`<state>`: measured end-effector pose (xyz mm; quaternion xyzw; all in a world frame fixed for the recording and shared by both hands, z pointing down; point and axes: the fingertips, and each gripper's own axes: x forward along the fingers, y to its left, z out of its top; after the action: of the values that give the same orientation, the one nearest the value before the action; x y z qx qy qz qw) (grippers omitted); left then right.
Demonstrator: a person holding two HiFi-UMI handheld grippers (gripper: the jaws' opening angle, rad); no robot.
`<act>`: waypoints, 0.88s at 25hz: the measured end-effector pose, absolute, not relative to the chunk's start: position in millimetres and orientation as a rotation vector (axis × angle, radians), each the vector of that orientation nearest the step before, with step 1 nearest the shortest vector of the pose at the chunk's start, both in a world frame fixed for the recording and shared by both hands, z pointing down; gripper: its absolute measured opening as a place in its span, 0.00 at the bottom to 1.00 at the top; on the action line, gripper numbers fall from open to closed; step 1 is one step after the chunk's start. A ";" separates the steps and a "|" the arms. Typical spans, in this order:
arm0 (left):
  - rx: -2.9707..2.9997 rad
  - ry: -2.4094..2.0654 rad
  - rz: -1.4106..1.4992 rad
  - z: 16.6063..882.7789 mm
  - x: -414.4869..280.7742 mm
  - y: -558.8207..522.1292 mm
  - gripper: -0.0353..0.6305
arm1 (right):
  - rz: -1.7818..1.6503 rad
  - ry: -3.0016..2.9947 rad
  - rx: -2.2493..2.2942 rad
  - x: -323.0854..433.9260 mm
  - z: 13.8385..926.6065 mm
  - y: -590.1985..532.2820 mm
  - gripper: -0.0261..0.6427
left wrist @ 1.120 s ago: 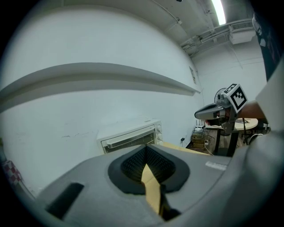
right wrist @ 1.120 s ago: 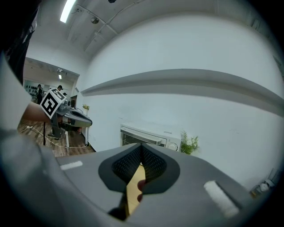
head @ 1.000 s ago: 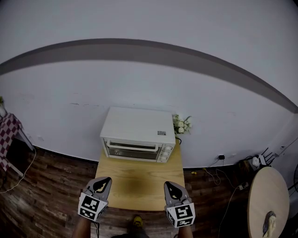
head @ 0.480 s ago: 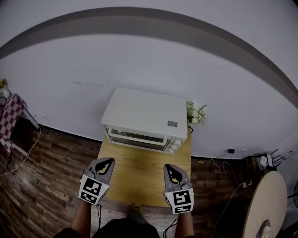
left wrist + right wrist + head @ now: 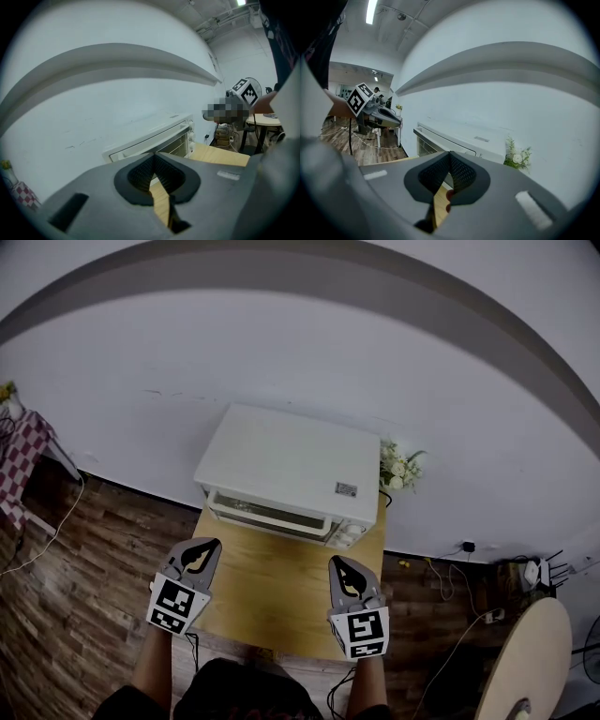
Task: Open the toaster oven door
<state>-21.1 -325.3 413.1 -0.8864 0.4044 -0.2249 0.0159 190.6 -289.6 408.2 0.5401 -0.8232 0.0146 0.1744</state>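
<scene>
Both claws are pressed together and hold nothing. In the left gripper view and the right gripper view the pads meet, with only desk wood showing behind them. The toaster oven (image 5: 286,470) sits at the far end of the desk (image 5: 281,610), backed against the wall (image 5: 281,362), with its door (image 5: 272,515) shut and facing me. The left claw (image 5: 210,543) and right claw (image 5: 339,562) hover over the near part of the desk, so the door lies straight ahead of both, with bare wood between. The door's long axis runs side to side across my approach, skewed so that its right end comes a little closer to me. The right claw looks nearer the oven front, but it lines up with the knobs (image 5: 347,532) rather than the door. The left claw faces the door's left end. I judge that either claw must open and reach the door's top edge before pulling.
</scene>
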 end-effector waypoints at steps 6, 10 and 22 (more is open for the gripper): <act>-2.707 1.225 -0.738 403.8 -17.8 -333.2 0.06 | 0.020 -2.362 1.511 187.9 403.7 -299.9 0.05; -2.715 1.203 -0.738 400.0 -17.2 -337.3 0.06 | 0.021 -2.359 1.515 186.3 394.7 -301.2 0.05; -2.677 1.011 -0.828 409.0 -17.9 -358.4 0.10 | -0.042 -2.301 1.495 173.3 389.7 -315.6 0.07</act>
<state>-17.9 -358.4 409.0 -0.8957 0.3383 -0.2769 0.0814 173.3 -315.6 389.7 0.5340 -0.8220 -0.0148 0.1975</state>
